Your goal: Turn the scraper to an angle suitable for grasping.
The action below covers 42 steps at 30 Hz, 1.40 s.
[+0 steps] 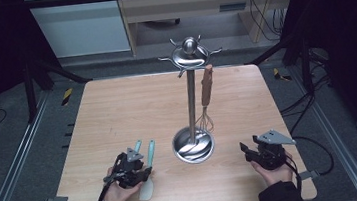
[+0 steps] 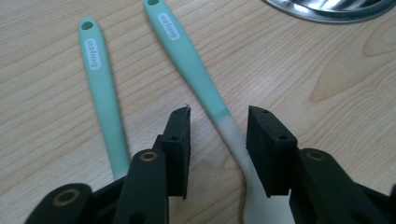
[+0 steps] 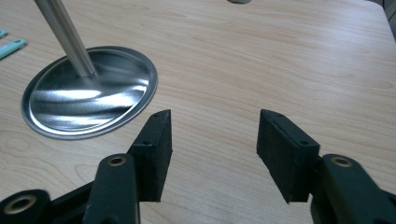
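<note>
— Two hands at the table's (image 1: pixel 116 102) near edge, each with a gripper. How is the left gripper (image 2: pixel 218 135) set?

— Low over the wood, its jaws apart, with a mint spatula (image 2: pixel 205 93) lying between them. The pads don't touch it; a gap shows on both sides of the handle where mint turns to white.

— Anything beside it?

— A second mint tool (image 2: pixel 105 98) lies just left of the first, flat, its lower end hidden behind the left jaw.

— And the right gripper (image 3: pixel 214 149)?

— Jaws wide, nothing between them, only bare wood. The stand's (image 1: pixel 191 99) steel base (image 3: pixel 88 93) sits near its left jaw.

— What's on the stand?

— A whisk (image 1: pixel 206 97) hangs from one hook.
</note>
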Each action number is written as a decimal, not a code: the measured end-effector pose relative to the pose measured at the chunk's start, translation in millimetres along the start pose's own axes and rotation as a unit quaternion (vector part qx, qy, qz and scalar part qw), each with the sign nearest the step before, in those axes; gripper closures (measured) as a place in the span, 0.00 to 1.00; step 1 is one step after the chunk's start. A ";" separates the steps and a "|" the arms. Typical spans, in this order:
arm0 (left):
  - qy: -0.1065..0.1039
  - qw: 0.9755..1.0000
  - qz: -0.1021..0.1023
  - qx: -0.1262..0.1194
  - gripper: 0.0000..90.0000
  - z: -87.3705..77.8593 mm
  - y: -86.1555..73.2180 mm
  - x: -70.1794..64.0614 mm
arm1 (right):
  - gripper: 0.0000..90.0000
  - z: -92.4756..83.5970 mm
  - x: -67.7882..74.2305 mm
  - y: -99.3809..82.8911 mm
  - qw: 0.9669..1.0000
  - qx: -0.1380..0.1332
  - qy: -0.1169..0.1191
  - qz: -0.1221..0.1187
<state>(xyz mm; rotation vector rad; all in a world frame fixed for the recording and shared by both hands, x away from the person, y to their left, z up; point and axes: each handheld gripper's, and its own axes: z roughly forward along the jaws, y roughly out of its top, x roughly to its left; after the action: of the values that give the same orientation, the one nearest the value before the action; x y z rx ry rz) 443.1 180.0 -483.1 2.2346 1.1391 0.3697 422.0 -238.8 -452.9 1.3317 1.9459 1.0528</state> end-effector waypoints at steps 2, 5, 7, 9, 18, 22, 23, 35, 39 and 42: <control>-0.001 1.000 -0.001 0.000 0.69 0.8 0.1 -1.3 | 0.52 0.1 0.9 0.3 1.000 0.001 0.004 0.002; 0.002 1.000 0.001 0.007 0.71 3.7 -0.1 -4.2 | 0.53 0.9 1.1 0.3 1.000 0.003 0.002 -0.004; 0.009 1.000 0.002 0.010 0.73 4.1 0.7 -6.8 | 0.53 0.8 1.4 0.3 1.000 0.003 0.003 -0.004; 0.013 1.000 -0.003 0.009 0.74 4.9 1.3 -9.2 | 0.53 0.7 1.1 0.3 1.000 0.003 0.003 -0.004; 0.012 1.000 -0.016 0.019 0.85 4.1 4.3 -10.3 | 0.53 1.2 0.8 0.5 1.000 0.005 0.004 -0.003; 0.012 1.000 -0.018 0.022 0.87 2.3 4.3 -6.6 | 0.54 0.7 0.5 0.8 1.000 0.004 0.004 -0.001; 0.011 1.000 -0.018 0.022 0.87 2.0 4.3 -5.9 | 0.54 0.6 0.3 0.8 1.000 0.003 0.004 -0.002; 0.022 0.999 -0.021 0.023 0.86 4.2 4.6 -6.9 | 0.53 -0.3 1.0 1.5 1.000 0.005 0.007 0.002; 0.020 1.000 -0.017 0.018 0.87 3.6 4.2 -6.3 | 0.53 0.4 0.7 1.4 1.000 0.004 0.005 -0.002; 0.005 1.000 0.000 0.019 0.89 1.8 3.3 -3.9 | 0.53 0.2 0.3 1.6 1.000 0.003 0.005 -0.002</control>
<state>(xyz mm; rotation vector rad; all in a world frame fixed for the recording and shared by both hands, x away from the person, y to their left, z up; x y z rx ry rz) 443.7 174.6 -482.4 2.2678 1.1600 0.3631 422.9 -238.2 -451.7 1.3286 1.9598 1.0541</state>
